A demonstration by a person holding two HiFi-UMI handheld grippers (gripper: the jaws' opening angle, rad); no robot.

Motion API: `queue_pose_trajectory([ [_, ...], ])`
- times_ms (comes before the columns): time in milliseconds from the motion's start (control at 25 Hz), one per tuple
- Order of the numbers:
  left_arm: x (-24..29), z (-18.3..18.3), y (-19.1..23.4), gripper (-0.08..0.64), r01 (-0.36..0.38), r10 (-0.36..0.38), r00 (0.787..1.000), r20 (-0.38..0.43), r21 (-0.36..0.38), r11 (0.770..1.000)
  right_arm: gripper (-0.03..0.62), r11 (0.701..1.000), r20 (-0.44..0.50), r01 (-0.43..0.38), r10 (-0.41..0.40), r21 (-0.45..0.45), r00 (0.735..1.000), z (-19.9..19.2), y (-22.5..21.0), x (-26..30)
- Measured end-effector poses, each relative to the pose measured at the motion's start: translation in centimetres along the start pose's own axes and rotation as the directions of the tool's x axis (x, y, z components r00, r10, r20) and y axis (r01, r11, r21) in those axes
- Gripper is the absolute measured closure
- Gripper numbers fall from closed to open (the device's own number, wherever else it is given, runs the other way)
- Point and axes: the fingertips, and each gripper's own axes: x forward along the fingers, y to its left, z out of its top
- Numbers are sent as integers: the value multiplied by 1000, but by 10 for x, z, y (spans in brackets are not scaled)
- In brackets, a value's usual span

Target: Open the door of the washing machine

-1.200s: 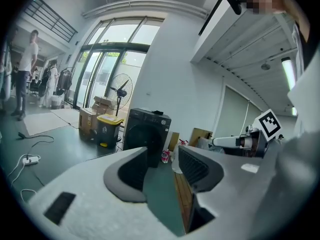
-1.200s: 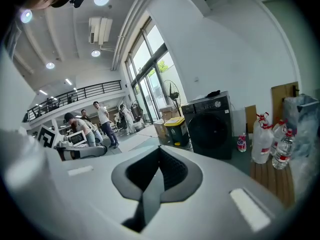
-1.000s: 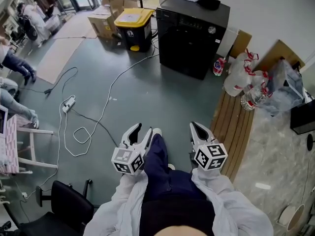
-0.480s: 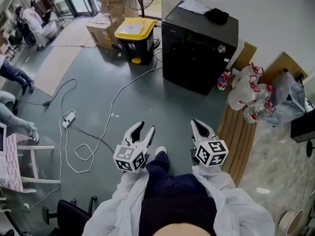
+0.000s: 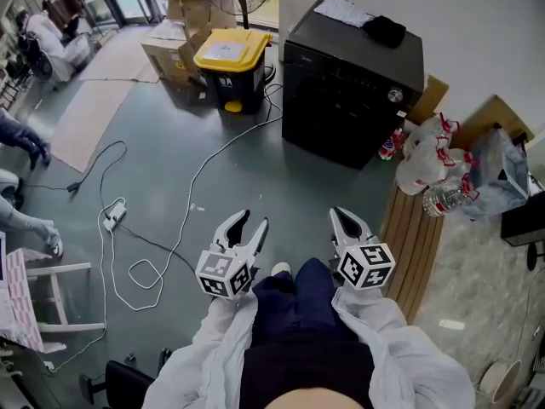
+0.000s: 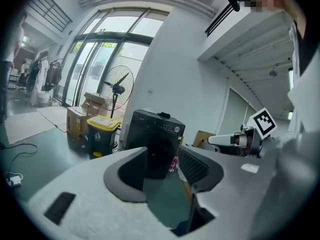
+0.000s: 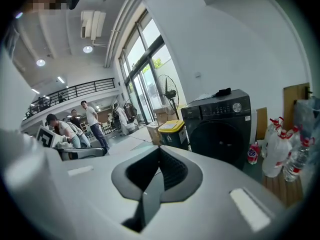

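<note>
Black and closed, the washing machine (image 5: 349,83) stands at one o'clock, well apart from my tongs. I judge this the approach, with nothing touched yet. My left gripper (image 5: 245,225) gapes empty. My right gripper (image 5: 345,221) is pinched together on nothing and must spread before hooking the door (image 5: 336,126). Bare floor lies ahead; a cable (image 5: 200,156) trails at eleven, and bottles (image 5: 421,156) crowd two o'clock.
</note>
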Motion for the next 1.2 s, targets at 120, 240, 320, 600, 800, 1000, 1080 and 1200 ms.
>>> queue_pose_trajectory([
  [120, 12, -3, 9, 376, 2, -2, 1000, -13, -13, 1000, 584, 1000, -17, 4, -4, 10, 1000, 0, -8, 15],
  [240, 25, 0, 21, 376, -7, 6, 1000, -14, -23, 1000, 584, 1000, -25, 2, -2, 10, 1000, 6, -16, 34],
  [320, 37, 5, 32, 376, -16, 16, 1000, -15, -27, 1000, 584, 1000, -25, -2, 3, 14, 1000, 13, -21, 51],
  [600, 102, 39, 77, 376, -24, 23, 1000, -11, -26, 999, 584, 1000, -27, -20, 21, 22, 999, 47, -52, 128],
  [800, 162, 66, 121, 376, -40, 39, 999, -27, -34, 999, 584, 999, -58, -35, 36, 20, 998, 75, -79, 196],
  [1000, 227, 97, 168, 376, -49, 48, 998, -35, -28, 998, 584, 999, -70, -50, 50, -1, 996, 110, -106, 265],
  [1080, 253, 104, 180, 376, -38, 37, 999, -37, -24, 999, 584, 999, -72, -48, 48, -2, 996, 119, -119, 286],
  [1200, 291, 113, 191, 376, -13, 13, 999, -39, -17, 1000, 584, 999, -75, -47, 46, -8, 996, 129, -138, 312],
])
